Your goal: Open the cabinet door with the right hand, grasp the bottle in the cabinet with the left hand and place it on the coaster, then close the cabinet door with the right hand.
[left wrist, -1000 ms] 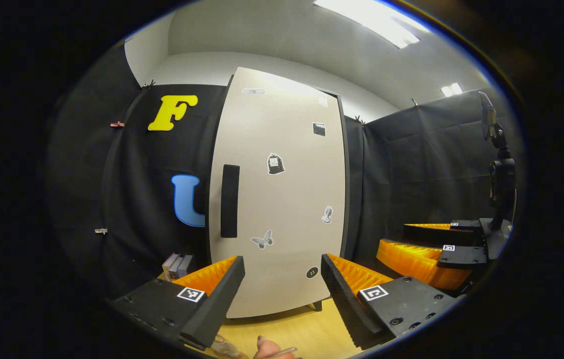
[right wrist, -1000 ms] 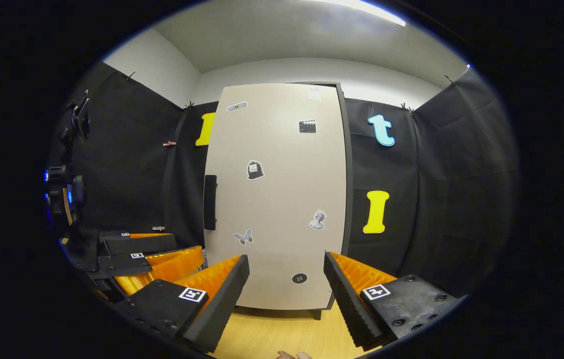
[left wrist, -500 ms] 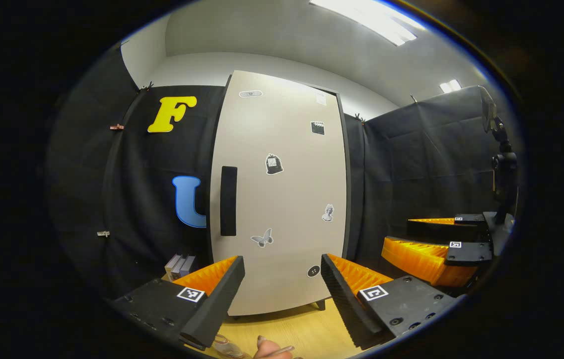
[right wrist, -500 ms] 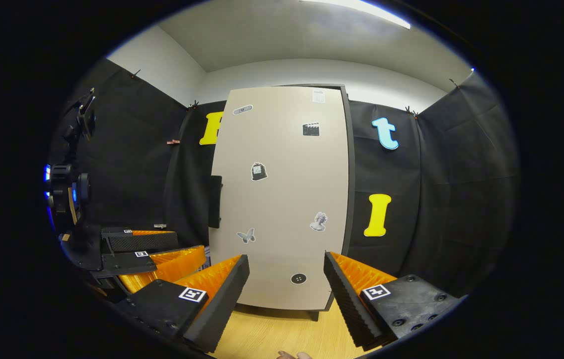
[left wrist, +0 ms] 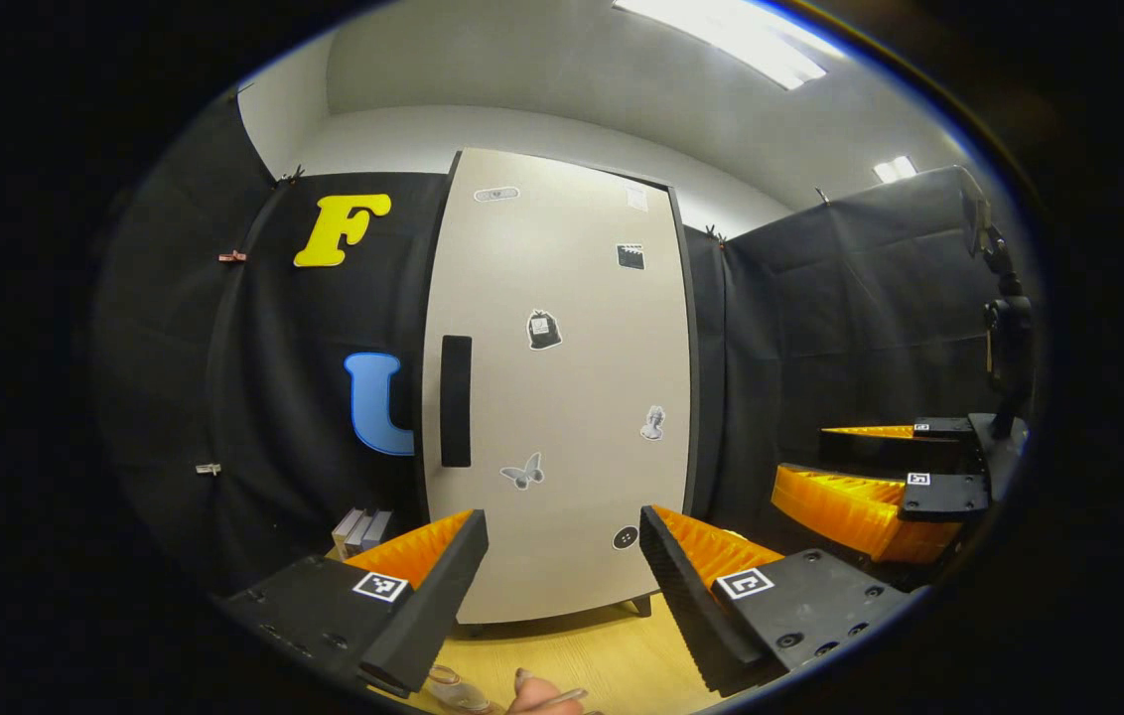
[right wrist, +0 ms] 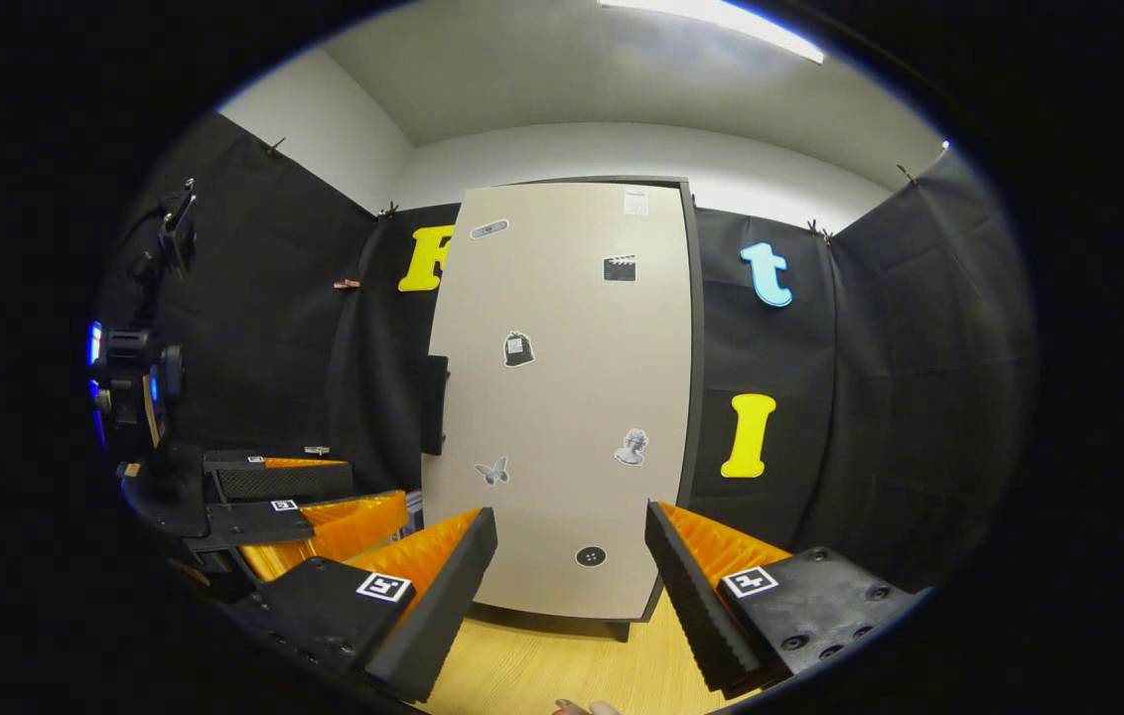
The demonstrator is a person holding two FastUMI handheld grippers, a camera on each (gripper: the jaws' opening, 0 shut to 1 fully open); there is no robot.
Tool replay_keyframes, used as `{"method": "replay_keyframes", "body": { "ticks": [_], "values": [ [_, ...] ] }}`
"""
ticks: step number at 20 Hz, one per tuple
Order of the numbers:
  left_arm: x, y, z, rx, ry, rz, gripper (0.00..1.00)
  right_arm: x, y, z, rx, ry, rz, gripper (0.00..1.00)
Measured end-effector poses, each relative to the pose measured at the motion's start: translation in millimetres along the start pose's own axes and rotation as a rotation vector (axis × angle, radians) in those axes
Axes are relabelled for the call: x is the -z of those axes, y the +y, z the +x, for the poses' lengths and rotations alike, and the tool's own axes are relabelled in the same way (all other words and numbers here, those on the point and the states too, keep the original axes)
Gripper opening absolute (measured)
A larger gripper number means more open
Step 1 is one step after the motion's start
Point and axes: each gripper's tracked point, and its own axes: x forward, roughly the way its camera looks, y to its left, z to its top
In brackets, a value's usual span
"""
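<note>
Closed cabinet door [right wrist: 562,397], 2 parted claws

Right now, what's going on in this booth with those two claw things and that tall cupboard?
A person holds two handheld grippers in front of a tall beige cabinet door dotted with small stickers, standing on a light wooden table. The door is shut, and its black vertical handle on its left edge is untouched. The right gripper and left gripper both hang open, short of the door, holding nothing. Opening it is not yet begun.
</note>
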Motion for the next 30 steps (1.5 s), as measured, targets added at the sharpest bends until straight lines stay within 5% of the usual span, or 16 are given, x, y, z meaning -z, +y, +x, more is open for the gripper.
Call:
{"method": "replay_keyframes", "body": {
  "ticks": [30],
  "values": [
    [0, 3, -3, 0.0, -0.006, -0.014, 0.97, 3, 11, 6, 0.016, 0.007, -0.032, 0.97]
  ]
}}
